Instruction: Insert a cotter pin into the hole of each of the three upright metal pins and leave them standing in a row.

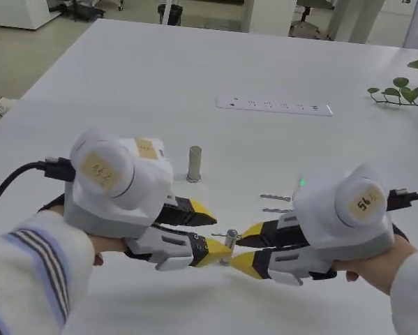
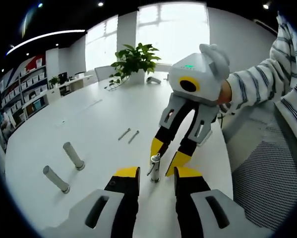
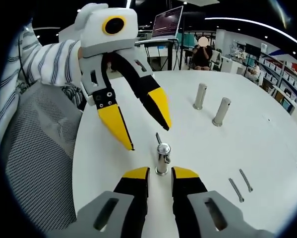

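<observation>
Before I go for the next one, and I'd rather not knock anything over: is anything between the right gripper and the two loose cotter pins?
Nothing visible does. The two loose cotter pins lie on bare table beside the right gripper; the metal pin it faces stands ahead of its jaw tips, off that path.

The left gripper (image 1: pixel 214 232) and right gripper (image 1: pixel 243 247) face each other tip to tip, jaws parted, crowding the near upright pin (image 1: pixel 229 241) from both sides, with only narrow gaps around it. A second upright pin (image 1: pixel 194 164) stands beyond the left gripper. Two cotter pins (image 1: pixel 275 197) lie flat just beyond the right gripper. Farther off, open bench (image 1: pixel 125 84) runs to the power strip (image 1: pixel 273 106), with a plant (image 1: pixel 404 91) at the right edge.
</observation>
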